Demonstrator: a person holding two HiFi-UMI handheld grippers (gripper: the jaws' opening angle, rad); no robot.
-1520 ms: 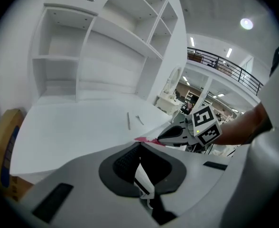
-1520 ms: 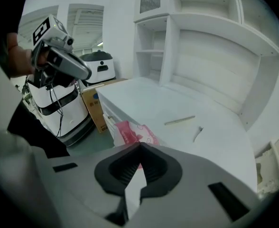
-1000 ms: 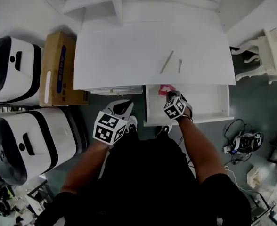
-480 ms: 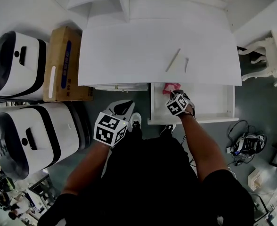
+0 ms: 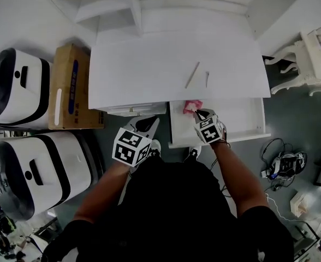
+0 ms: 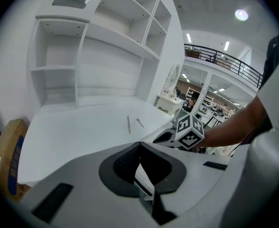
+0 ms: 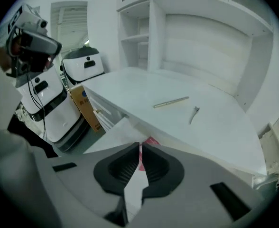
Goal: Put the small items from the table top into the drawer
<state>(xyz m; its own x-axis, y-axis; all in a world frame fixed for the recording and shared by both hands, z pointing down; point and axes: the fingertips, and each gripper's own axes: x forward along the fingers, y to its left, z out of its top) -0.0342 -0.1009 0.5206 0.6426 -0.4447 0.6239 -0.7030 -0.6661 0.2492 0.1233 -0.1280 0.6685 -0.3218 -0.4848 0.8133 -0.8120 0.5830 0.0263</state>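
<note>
Head view: open drawer sticks out under the desk's front edge, right side. Pink item lies in its back-left corner, with the right hand-held gripper just beside it. Thin stick and small clip sit on the desk near the front edge. Left hand-held gripper hangs off the desk below the front edge. Left gripper view: jaw tips touching, nothing held. Right gripper view: jaws at a hairline gap, nothing gripped, pink item just past the tips.
</note>
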